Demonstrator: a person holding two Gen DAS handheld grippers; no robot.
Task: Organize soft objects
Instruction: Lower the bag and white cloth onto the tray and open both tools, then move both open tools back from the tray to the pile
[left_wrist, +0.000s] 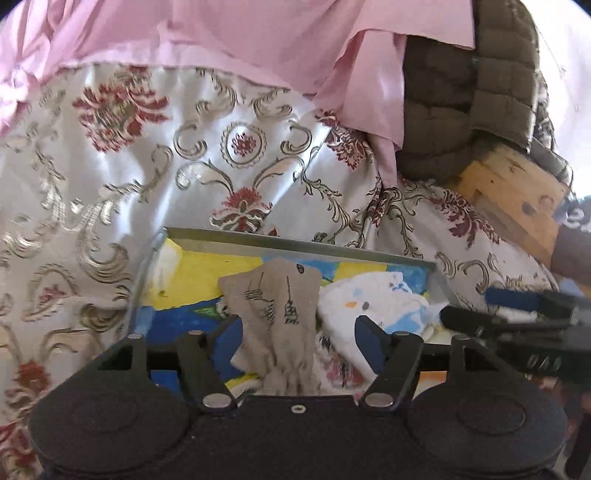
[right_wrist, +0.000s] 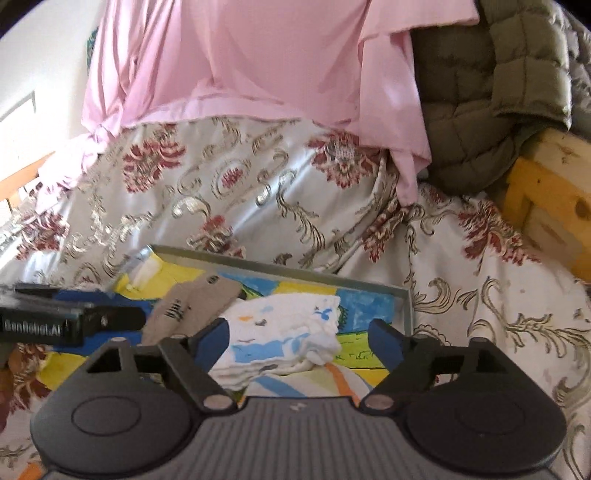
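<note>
A shallow tray (left_wrist: 295, 242) with a metal rim and a painted bottom in yellow, blue and green lies on a bed cover (left_wrist: 110, 177) of shiny white cloth with red flowers and golden scrolls. In the tray there are two soft things: a grey-brown sock (left_wrist: 275, 306) with dark drawings on it, and beside it a folded white cloth (right_wrist: 284, 336) with small blue and orange prints. In the left wrist view the left gripper (left_wrist: 295, 332) has its fingers spread wide apart, one on each side of the sock, which stands up between them; the blue pads do not press the sock, and it is not possible to tell if they touch it. In the right wrist view the right gripper (right_wrist: 299, 341) is also wide open, with the white cloth lying between its fingers and not squeezed. The sock lies just left of this cloth, touching it. Behind the tray a pink fabric (right_wrist: 258, 62) hangs down over the bed cover, and to the right of it there is a dark olive quilted jacket (right_wrist: 480, 103) near a wooden frame (right_wrist: 550, 192).
</note>
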